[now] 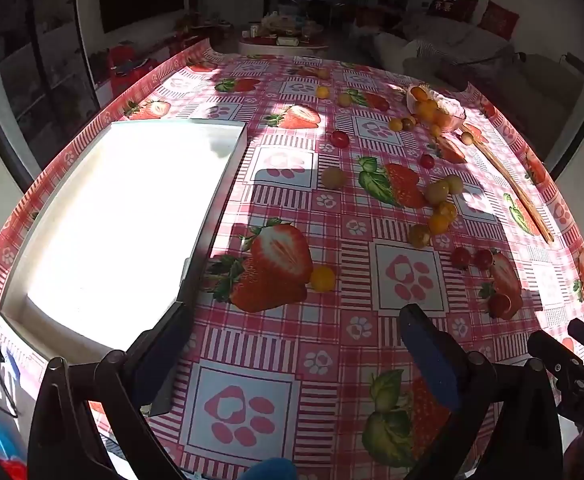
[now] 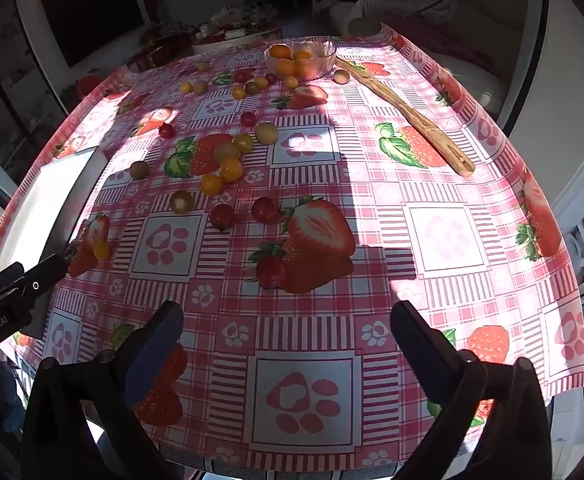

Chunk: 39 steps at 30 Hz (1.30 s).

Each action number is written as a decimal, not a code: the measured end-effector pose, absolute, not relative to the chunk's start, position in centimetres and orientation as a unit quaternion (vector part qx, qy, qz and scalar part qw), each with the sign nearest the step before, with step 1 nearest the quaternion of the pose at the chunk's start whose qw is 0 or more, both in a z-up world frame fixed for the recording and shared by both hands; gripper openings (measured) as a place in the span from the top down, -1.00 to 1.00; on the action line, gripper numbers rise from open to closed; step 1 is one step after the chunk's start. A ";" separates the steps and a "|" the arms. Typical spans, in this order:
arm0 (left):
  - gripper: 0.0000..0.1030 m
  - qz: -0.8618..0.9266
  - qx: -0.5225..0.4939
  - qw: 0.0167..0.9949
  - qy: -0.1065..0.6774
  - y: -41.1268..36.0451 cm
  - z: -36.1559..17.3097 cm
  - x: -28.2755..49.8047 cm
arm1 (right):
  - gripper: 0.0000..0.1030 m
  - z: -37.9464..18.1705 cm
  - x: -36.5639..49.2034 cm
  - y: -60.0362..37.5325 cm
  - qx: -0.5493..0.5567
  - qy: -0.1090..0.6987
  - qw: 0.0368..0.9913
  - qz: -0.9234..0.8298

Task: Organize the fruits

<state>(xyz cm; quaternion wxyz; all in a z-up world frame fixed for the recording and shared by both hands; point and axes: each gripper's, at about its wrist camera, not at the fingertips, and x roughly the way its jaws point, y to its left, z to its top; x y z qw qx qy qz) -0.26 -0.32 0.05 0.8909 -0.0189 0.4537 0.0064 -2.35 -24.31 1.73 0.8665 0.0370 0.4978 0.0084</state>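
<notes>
Both claws stand wide open and empty above the near edge of the table (image 2: pixel 432 184) with its pink strawberry-print cloth — left claw (image 1: pixel 296 360), right claw (image 2: pixel 287 344). Small red, yellow and green cherry tomatoes (image 2: pixel 227 170) lie scattered across the middle; the clear glass bowl (image 2: pixel 324 56) at the far side holds orange ones, a wooden tong (image 2: pixel 408 116) lies right, and a shallow white tray (image 1: pixel 111 216) sits left

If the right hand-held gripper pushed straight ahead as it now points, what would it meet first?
Probably the bare tablecloth: the open right hand-held gripper tilts down at it. The nearest fruit beyond is a red tomato, though depth is unclear.
</notes>
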 end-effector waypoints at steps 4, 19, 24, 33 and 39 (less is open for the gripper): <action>-1.00 0.010 -0.044 0.895 0.444 0.7 0.5 -1.0 | -1.00 1.9 -2.9 -24.2 0.036 0.495 0.868 0.014; -1.00 -0.009 0.020 0.844 0.536 -1.6 -2.6 -1.4 | -1.00 1.6 -3.1 -23.3 0.030 0.516 0.855 0.030; -1.00 0.004 0.024 0.850 0.526 -1.7 -2.4 -1.5 | -1.00 1.4 -2.6 -23.5 0.040 0.519 0.853 0.033; -1.00 -0.012 0.004 0.850 0.527 -1.3 -2.8 -0.6 | -1.00 1.3 -1.3 -23.3 0.052 0.524 0.849 0.047; -1.00 -0.035 -0.038 0.851 0.523 -0.4 -2.8 0.2 | -1.00 1.4 -0.4 -22.7 0.031 0.527 0.848 0.047</action>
